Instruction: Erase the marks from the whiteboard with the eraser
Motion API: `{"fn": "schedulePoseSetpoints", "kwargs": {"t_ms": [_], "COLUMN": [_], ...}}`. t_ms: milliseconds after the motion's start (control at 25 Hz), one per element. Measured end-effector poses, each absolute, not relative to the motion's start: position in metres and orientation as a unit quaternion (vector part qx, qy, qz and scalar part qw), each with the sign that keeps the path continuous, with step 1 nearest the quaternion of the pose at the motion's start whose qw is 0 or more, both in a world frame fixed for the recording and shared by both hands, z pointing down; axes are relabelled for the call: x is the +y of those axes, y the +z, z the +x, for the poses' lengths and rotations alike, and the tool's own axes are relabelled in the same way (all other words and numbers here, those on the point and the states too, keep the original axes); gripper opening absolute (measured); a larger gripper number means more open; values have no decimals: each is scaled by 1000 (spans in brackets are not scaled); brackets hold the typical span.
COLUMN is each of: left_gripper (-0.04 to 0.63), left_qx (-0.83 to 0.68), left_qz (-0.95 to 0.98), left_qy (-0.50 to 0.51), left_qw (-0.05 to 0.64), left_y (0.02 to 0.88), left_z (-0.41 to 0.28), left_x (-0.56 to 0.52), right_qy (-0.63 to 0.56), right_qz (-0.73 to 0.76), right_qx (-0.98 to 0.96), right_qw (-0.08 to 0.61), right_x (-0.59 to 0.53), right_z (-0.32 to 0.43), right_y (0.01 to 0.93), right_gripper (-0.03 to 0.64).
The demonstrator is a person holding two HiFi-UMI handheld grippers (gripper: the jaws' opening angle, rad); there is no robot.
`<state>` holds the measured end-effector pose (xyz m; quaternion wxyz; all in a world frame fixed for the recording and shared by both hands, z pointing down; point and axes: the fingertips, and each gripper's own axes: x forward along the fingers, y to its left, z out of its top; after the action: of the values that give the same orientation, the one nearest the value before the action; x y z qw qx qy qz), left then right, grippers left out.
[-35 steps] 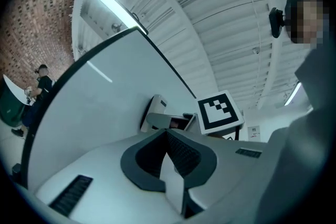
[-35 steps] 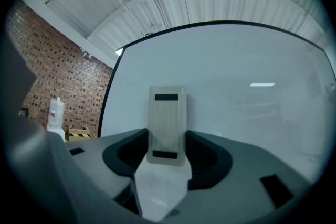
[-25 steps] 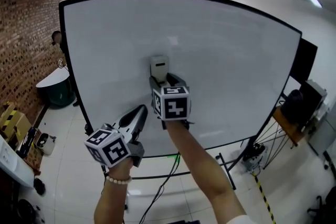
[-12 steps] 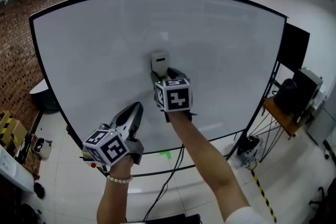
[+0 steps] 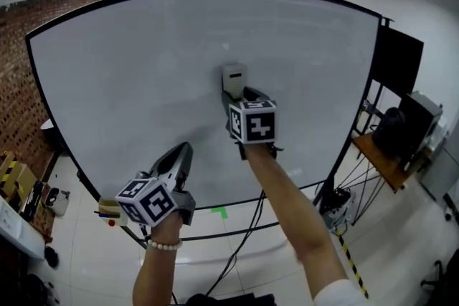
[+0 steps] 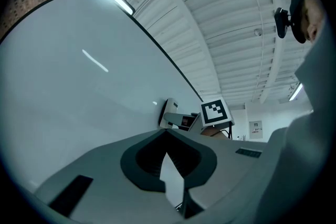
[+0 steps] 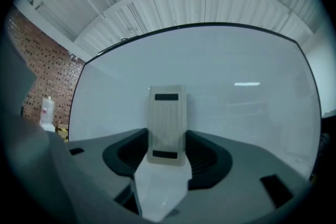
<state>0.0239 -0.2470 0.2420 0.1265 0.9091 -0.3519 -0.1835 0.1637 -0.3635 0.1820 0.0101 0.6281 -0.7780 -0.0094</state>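
Whiteboard (image 5: 129, 75) on a black stand, brick wall (image 5: 21, 32) at the far left, with the eraser against the board face.
Eraser (image 5: 234, 77): pale block, upright, flat on the board just ahead of the right tool (image 5: 242, 94), which is clenched on its lower half; the upper half stands clear above the jaw tips. Left tool (image 5: 183, 152) sits lower and to the left of the right tool, well apart from it. Its jaws are pressed together with nothing between them, and its tips aim at the board's lower part; contact unclear. Green tape mark (image 5: 219, 212) on the tiled floor below both tools.
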Motion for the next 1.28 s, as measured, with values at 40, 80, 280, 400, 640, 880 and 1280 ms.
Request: {"fn": "schedulePoseSetpoints", "kwargs": {"t_ms": [40, 80, 280, 400, 640, 880, 1280], "left_gripper": [-2, -2, -2, -2, -2, -2, -2], "left_qx": [-355, -356, -348, -332, -291, -274, -277], "left_qz": [908, 908, 912, 918, 936, 942, 938], "left_qy": [-181, -178, -168, -169, -159, -157, -168], "left_qw": [128, 129, 135, 136, 119, 119, 126], "left_y": [243, 245, 250, 250, 243, 240, 240], "left_z": [28, 31, 56, 75, 126, 189, 307], "left_x": [-249, -251, -268, -282, -297, -302, -299], "right_qy": [-9, -10, -16, -14, -8, -1, 7], "right_qz": [627, 627, 627, 636, 662, 674, 665], "right_qx": [-779, -779, -779, -771, -750, -738, -746], "right_qw": [9, 7, 10, 11, 14, 26, 30], "right_x": [-364, -365, -367, -368, -369, -367, -363], "right_z": [169, 173, 199, 227, 297, 377, 503], "right_y": [181, 180, 178, 181, 187, 192, 195], "right_gripper": [252, 252, 252, 252, 252, 252, 252]}}
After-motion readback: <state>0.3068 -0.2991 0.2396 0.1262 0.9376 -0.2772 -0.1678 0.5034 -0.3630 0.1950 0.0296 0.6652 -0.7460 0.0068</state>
